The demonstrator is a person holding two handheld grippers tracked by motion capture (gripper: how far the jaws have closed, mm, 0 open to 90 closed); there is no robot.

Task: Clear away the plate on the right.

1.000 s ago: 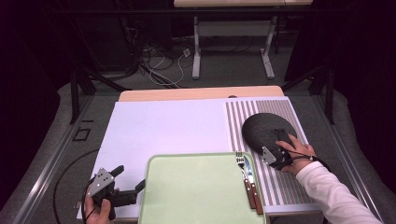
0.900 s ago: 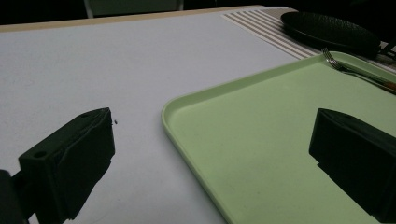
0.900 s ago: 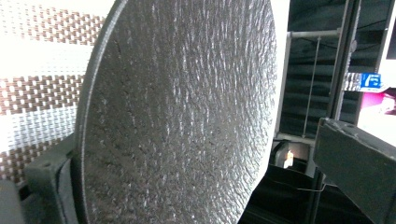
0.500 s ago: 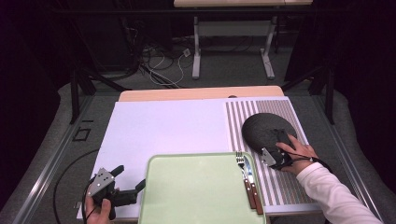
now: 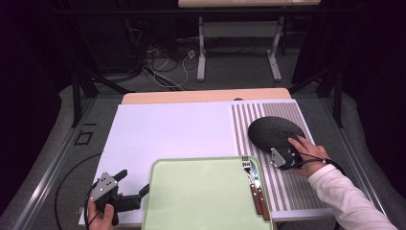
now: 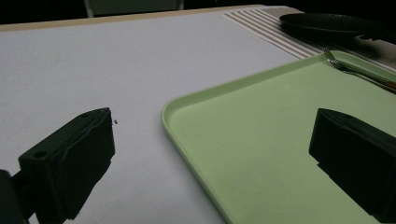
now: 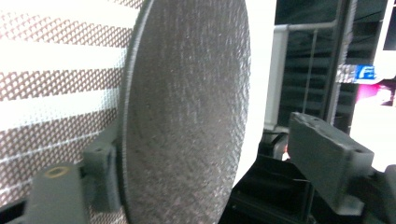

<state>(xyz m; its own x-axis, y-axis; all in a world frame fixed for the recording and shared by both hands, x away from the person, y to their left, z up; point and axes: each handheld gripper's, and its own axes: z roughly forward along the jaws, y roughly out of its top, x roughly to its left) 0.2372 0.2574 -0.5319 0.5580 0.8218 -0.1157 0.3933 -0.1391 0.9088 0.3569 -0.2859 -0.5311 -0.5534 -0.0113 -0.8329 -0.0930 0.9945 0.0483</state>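
Right gripper (image 5: 283, 154) jaws closing around black plate (image 5: 274, 131), contact perhaps incomplete

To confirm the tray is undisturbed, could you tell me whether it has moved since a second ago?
No. The green tray still lies against the striped mat's left edge.

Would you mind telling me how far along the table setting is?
Done: a fork and knife lie along the tray's right edge. In hand: the right gripper straddles the black plate's near rim on the striped mat, fingers just closing, not yet clamped. Left: probably moving the plate onto the tray. The left gripper waits open.
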